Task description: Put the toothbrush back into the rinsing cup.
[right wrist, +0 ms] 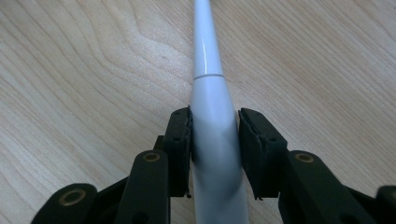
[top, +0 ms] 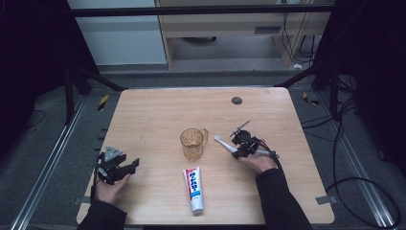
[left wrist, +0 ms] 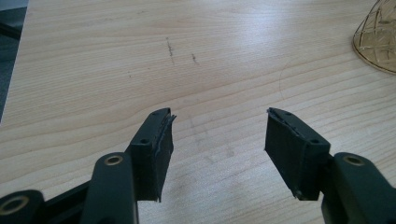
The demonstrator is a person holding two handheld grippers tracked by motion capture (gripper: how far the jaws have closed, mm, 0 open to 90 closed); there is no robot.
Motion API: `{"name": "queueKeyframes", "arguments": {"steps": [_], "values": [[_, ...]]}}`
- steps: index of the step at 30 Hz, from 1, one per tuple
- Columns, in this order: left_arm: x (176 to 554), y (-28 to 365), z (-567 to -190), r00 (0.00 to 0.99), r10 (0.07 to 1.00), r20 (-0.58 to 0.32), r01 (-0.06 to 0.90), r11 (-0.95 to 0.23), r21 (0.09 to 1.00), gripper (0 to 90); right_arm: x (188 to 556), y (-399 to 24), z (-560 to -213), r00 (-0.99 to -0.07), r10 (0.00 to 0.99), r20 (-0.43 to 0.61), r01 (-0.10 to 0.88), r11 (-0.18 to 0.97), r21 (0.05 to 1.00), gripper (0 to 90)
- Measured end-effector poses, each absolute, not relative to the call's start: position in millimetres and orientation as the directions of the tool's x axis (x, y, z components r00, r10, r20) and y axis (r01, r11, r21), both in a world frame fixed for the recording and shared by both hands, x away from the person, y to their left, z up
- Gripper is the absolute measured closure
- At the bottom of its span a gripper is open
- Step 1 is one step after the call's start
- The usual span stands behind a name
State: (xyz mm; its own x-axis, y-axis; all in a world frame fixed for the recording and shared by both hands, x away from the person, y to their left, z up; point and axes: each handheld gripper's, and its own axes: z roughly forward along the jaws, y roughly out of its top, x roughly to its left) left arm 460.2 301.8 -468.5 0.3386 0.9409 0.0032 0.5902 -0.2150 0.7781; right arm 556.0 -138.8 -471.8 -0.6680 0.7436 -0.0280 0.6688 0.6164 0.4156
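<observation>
Dim room, dark frame rails and trailing cables around a pale wood-grain tabletop (top: 143, 105); matt laminate, a few faint pencil-like marks in the grain, a small dark disc (top: 236, 100) set in toward the far edge.

Landmark: amber glass mug (top: 193, 143), faceted and see-through, handle on its right, standing upright near the middle.

Toothbrush (top: 225, 143): white, smooth, glossy plastic, lying flat just right of the mug. Its long axis runs slantwise, head end up beside the mug's handle, grip end trailing away to the right and toward the person. In the right gripper view the handle (right wrist: 214, 140) swells to a rounded waist, then narrows to a slim neck past a thin ring line.

Right claw (top: 242, 150): right of the mug, straddling the thick part of the toothbrush, aligned along its axis. Left pad (right wrist: 180, 154) touches the handle; the other pad sits a hair off or just touching, hard to tell. No firm pinch readable yet. This is plainly the nearer hand.

Left claw (left wrist: 219, 154): well left of the mug, resting low over bare wood, jaws wide apart, nothing between them.

Toothpaste tube (top: 194, 189): white, soft, red-and-blue print, lying near side of the mug, cap toward the person.
</observation>
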Motion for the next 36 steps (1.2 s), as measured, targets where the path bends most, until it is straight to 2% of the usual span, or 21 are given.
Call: {"name": "queueKeyframes", "arguments": {"steps": [19, 36], "values": [[460.3, 302.1, -468.4, 0.34, 0.94, 0.003, 0.59, -0.216, 0.778, 41.0, 558.0, -138.6, -469.3, -0.632, 0.775, -0.006, 0.714, 0.585, 0.386, 67.1], [459.9, 301.8, -468.2, 0.34, 0.94, 0.001, 0.592, -0.215, 0.777, 41.1, 535.4, -158.6, -419.4, -0.617, 0.787, 0.024, 0.657, 0.498, 0.567, 67.4]]}}
